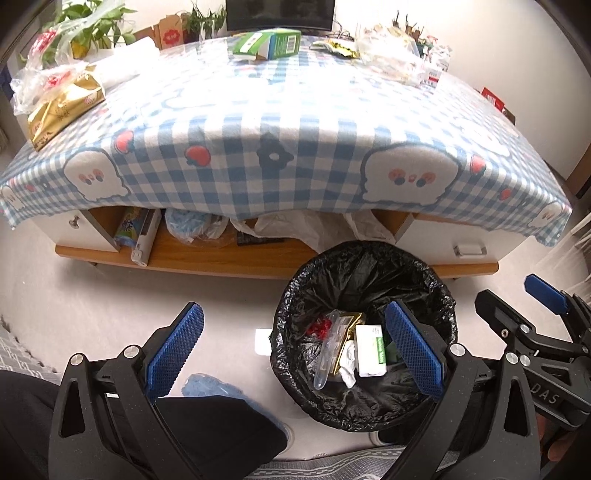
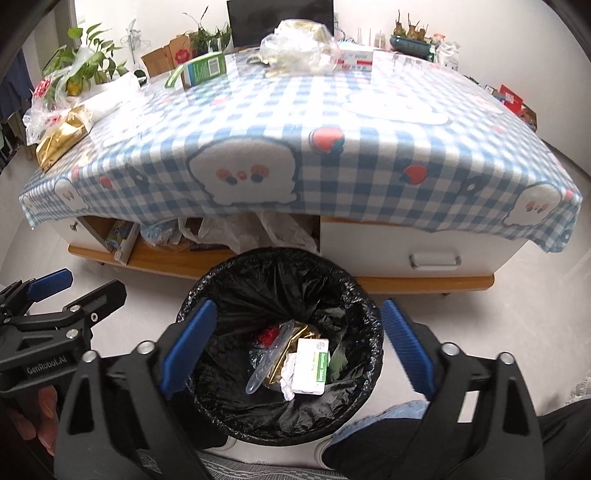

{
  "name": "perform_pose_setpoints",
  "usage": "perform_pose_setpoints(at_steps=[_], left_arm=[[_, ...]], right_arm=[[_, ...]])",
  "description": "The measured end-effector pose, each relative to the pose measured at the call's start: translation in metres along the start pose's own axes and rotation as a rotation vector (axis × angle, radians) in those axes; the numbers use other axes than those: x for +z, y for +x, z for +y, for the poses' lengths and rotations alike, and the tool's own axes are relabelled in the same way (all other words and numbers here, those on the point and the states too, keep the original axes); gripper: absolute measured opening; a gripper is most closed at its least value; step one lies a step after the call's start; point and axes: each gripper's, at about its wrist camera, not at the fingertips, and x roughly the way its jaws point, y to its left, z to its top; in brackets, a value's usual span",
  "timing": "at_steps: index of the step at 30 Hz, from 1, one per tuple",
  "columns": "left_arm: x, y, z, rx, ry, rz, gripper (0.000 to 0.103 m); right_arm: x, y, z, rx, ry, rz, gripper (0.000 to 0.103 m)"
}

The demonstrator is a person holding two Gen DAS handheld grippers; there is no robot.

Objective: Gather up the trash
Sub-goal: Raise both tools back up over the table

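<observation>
Trash (image 2: 295, 363) in bin (image 2: 207, 295), below open right tongs (image 2: 297, 347)

The left black gripper with blue pads (image 1: 295, 345) is held wide open, pointed down. The right black gripper with blue pads (image 2: 299, 345) is held wide open too, with nothing gripped.

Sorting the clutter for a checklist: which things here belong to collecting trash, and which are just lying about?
Part of the job:
- black-lined bin holding rubbish
- green carton on the table
- gold packet
- crumpled clear plastic

Just lying about:
- potted plant
- dark monitor
- checked tablecloth
</observation>
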Motion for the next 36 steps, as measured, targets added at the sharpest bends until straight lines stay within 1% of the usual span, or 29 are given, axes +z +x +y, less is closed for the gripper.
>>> perform_pose_setpoints(at_steps=[1, 7, 10, 18, 28, 36], left_arm=[[0.002, -0.003, 0.000, -0.003, -0.001, -0.006, 0.097], [0.014, -0.020, 0.002, -0.022, -0.013, -0.046, 0.097], [0.022, -0.029, 0.004, -0.016, -0.017, -0.072, 0.097], [0.047, -0.040, 0.007, -0.025, -0.012, -0.100, 0.097], [0.095, -0.025, 0.006, -0.022, -0.003, -0.113, 0.097], [0.143, -0.005, 0.013, -0.010, -0.008, -0.122, 0.097]], right_arm=[[0.002, -0.003, -0.001, -0.002, 0.000, -0.012, 0.095], [0.015, -0.020, 0.000, -0.018, -0.028, -0.058, 0.095], [0.026, -0.029, -0.004, -0.019, -0.027, -0.090, 0.095], [0.060, -0.040, -0.012, -0.016, -0.023, -0.146, 0.095], [0.116, -0.033, -0.014, -0.011, -0.033, -0.192, 0.095], [0.162, -0.012, -0.009, -0.004, -0.049, -0.212, 0.095]])
